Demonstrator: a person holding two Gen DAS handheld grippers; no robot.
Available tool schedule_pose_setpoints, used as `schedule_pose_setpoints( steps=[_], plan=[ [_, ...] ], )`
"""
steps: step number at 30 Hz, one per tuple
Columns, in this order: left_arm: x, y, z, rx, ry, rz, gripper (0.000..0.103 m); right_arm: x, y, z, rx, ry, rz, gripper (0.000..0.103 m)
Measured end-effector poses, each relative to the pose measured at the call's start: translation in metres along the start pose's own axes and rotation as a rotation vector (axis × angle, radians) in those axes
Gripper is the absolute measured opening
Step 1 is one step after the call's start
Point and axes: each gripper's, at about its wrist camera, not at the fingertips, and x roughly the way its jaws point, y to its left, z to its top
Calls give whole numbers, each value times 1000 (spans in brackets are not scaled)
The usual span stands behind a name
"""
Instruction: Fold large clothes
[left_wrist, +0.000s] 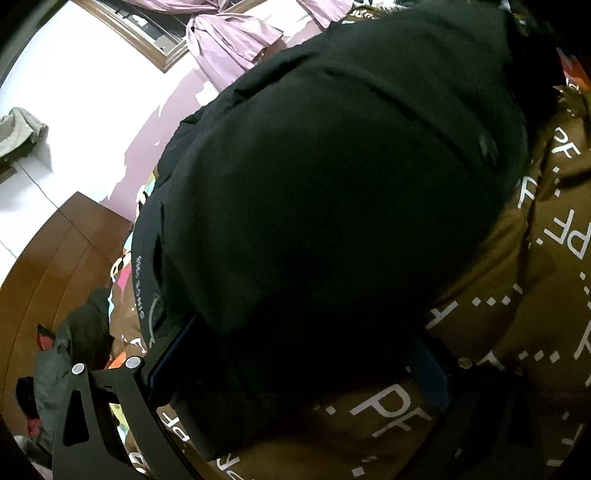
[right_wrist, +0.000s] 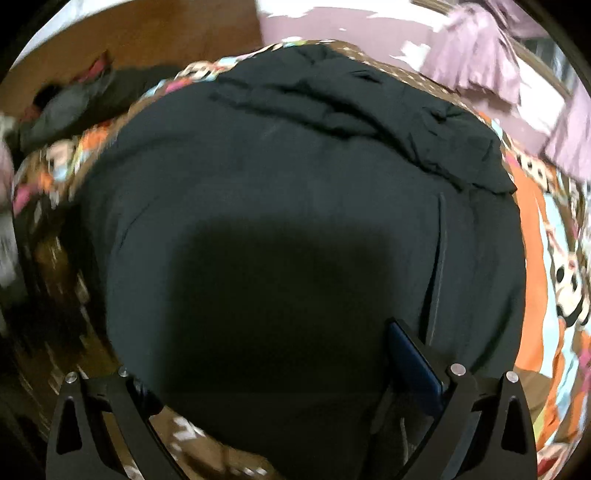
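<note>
A bed covered by a brown bedspread (left_wrist: 491, 332) printed with white letters and dotted lines carries the work; its edges show a bright cartoon pattern of orange, pink and pale blue (right_wrist: 535, 295). Beyond the bed hangs a lilac curtain (left_wrist: 229, 40), tied in a bunch against a bright window with a dark wooden frame (left_wrist: 147, 40). A brown wooden floor (left_wrist: 62, 266) lies beside the bed, and a heap of dark clothes with red patches (left_wrist: 70, 354) sits on it near the bed's edge.

The task's thing, a large black garment (left_wrist: 332, 184), lies spread over the middle of the bedspread, bulky and rounded, with creased folds along its far edge in the right wrist view (right_wrist: 332, 96). A seam or zip line runs down its right side there, and small pale lettering marks its left border in the left wrist view.

The left gripper (left_wrist: 303, 369) has its fingers spread wide, one blue pad (left_wrist: 173, 354) on each side of a thick fold of the black garment, which fills the gap between them; whether the pads press it cannot be told. The right gripper (right_wrist: 280, 369) likewise stands released, fingers apart, low over the garment's near part, its right blue pad (right_wrist: 413, 362) against the cloth. The right wrist view is blurred at the edges.
</note>
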Motion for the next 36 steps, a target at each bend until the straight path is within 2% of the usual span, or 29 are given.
schedule_pose_setpoints(
  steps=[2,6,10,14,16,18,25,31,36],
  plan=[
    [-2,2,0,1,-16,20,99,3,7,-9,-53,6,-12,103],
    [-3,0,2,19,-22,41,91,2,5,-13,-21,2,5,103],
    [-2,0,0,60,-38,36,61,0,3,-12,-8,-2,12,103],
    [-6,-4,1,92,-55,43,45,-3,4,-11,9,-11,18,103],
    [-7,0,2,93,-70,46,34,-6,1,-11,22,-21,27,103],
    [-9,6,4,82,-83,41,28,-8,-1,-10,32,-28,39,103],
    [-22,18,22,20,-102,12,21,-14,-6,-15,41,-41,99,103],
    [-38,38,43,-56,-128,-18,15,-13,9,-24,-40,-41,59,103],
    [-52,55,60,-98,-148,-44,12,-26,13,-34,-49,-107,48,103]
  ],
)
